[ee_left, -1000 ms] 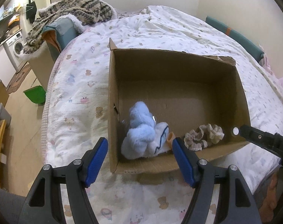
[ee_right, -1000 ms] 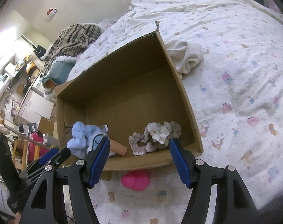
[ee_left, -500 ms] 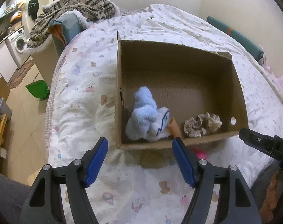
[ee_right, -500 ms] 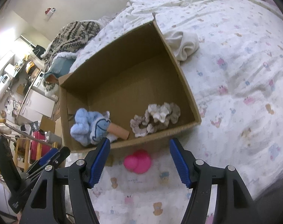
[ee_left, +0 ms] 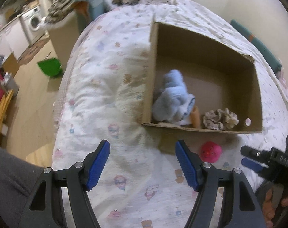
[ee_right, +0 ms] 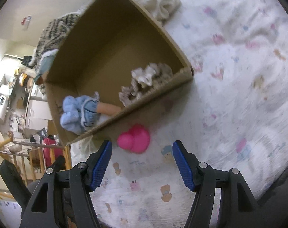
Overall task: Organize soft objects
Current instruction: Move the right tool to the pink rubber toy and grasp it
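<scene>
Right now both of your grippers hang over the bed (ee_left: 98, 98) with jaws spread and nothing between the pads. Your right gripper (ee_right: 142, 162) points down at the sheet, and the pink toy (ee_right: 134, 139) lies just ahead of its jaws, a little nearer the left pad than the right, apart from both. Beyond the toy stands the box (ee_right: 155, 96), its near wall just past the pink shape. Inside, along that wall, you have the blue plush (ee_right: 78, 112) ahead and to the left of the jaws, and the scrunchie (ee_right: 144, 79) straight ahead, further in. A tan tube (ee_right: 108, 109) sticks out from the plush toward the scrunchie. A white cloth (ee_right: 166, 3) lies on the bed past the box's far right wall, well away from your jaws.

Your left gripper (ee_left: 142, 162) also has only sheet between its pads. From its view the box (ee_left: 258, 98) sits ahead and to the right of the jaws, with the plush (ee_left: 172, 98) in the near left corner and the scrunchie (ee_left: 221, 118) to its right along the near wall. The pink toy (ee_left: 210, 151) lies just outside the right pad, close beside it, on the sheet in front of the box. Your right gripper's tip (ee_left: 251, 160) shows further right, with your hand (ee_left: 275, 205) below it. The views are blurred, so I cannot tell finer detail of the toy.
</scene>
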`<state>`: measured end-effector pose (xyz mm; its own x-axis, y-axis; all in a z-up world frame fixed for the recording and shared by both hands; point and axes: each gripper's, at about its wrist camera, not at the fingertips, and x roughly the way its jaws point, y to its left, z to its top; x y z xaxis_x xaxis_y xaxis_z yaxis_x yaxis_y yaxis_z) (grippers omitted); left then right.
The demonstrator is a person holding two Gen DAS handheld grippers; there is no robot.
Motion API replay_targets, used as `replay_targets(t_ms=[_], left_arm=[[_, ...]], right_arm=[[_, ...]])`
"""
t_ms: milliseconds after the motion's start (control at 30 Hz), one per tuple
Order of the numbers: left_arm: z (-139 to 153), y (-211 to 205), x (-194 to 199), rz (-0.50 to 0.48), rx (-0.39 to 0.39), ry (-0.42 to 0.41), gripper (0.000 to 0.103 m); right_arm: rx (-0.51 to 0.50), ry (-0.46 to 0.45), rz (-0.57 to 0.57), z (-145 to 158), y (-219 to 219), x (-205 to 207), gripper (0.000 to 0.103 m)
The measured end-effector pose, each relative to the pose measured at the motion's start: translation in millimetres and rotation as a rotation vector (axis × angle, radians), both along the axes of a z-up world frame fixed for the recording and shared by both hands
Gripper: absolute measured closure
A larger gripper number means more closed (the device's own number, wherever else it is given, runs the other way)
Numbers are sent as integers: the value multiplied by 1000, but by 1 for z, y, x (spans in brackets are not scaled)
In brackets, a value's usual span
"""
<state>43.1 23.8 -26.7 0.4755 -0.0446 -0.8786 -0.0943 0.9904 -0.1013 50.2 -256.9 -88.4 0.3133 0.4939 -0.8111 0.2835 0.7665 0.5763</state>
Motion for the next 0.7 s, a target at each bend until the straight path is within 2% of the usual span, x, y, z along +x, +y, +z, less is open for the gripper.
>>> replay_targets(t_ms=[167,367,533,567,600,700], left_arm=[[-5,13,3,62,-12,25,34],[-10,18,4,79,-8,49,34],[-19,0,8,4,-7,72,34],[-21,-6,10,-18,-2,79,34],[-25,-14,12,-47,8,86,34],[-37,-35,19,-110,47,93,34]], right_arm=[[-27,27,67,-13,23,14,33],[-146,9,208,-20,64,35,33],[-269,-18,261,-21,85,41,33],[-283,-32,268,-19,88,41,42],[-285,-40,276,-18,90,41,46],[-271,-51,274,-13,89,37,46]])
